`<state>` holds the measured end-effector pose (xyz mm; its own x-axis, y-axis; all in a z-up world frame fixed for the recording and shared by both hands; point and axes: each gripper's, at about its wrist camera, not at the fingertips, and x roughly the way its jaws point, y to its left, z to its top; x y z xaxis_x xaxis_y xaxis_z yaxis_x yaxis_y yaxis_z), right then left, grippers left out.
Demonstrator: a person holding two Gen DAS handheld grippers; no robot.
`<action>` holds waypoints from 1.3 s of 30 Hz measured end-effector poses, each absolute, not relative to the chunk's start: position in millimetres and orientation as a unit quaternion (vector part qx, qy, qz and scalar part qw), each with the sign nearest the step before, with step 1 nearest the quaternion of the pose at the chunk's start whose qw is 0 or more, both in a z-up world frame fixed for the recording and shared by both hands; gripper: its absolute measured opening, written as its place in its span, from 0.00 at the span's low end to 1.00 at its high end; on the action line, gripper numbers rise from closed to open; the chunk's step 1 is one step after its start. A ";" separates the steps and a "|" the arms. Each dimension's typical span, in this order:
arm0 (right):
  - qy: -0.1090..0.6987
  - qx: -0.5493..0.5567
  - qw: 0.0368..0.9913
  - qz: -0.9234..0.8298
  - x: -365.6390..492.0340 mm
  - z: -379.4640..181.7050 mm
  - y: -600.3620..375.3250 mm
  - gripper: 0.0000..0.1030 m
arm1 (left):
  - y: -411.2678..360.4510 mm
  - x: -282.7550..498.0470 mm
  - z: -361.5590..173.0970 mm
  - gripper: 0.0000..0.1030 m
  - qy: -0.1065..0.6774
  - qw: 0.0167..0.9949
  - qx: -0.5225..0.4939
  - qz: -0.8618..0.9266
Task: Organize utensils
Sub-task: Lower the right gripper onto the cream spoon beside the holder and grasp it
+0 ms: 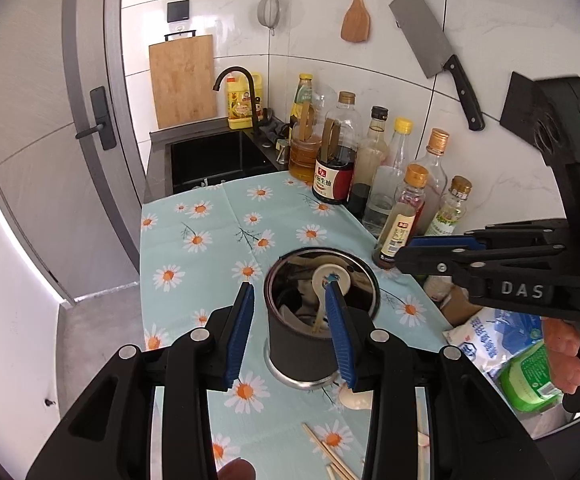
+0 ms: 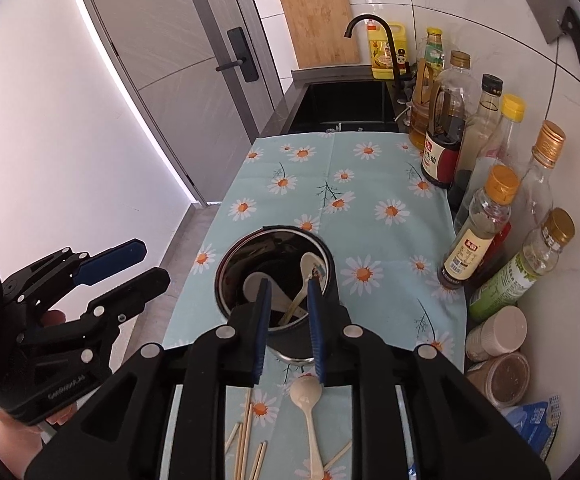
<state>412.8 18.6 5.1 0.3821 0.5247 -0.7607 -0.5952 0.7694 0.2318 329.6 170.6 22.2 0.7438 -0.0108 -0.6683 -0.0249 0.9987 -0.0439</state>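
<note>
"DAS" on right claw [image 1: 426, 249]

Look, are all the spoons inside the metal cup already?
No, one cream spoon lies on the daisy tablecloth in front of the metal cup, beside loose chopsticks.

The chopsticks [image 2: 246, 436] (loose on the cloth) run out past the bottom edge.

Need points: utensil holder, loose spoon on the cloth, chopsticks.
utensil holder [image 2: 332, 276], right wrist view, on its right rim.
loose spoon [image 2: 305, 394], right wrist view, on its bowl.
chopsticks [image 2: 245, 424], right wrist view, on one stick's shaft.
</note>
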 end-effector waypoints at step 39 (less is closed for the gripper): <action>0.650 -0.075 0.670 0.350 381.2 -177.4 7.6 0.21 | 180.0 161.6 -116.5 0.35 0.469 0.868 -0.160 0.023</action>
<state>381.2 7.6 -177.4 -0.0902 0.3707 -0.9244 -0.5664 0.7444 0.3537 161.6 180.0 -116.5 0.5593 -0.1090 -0.8218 -0.1905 0.9479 -0.2553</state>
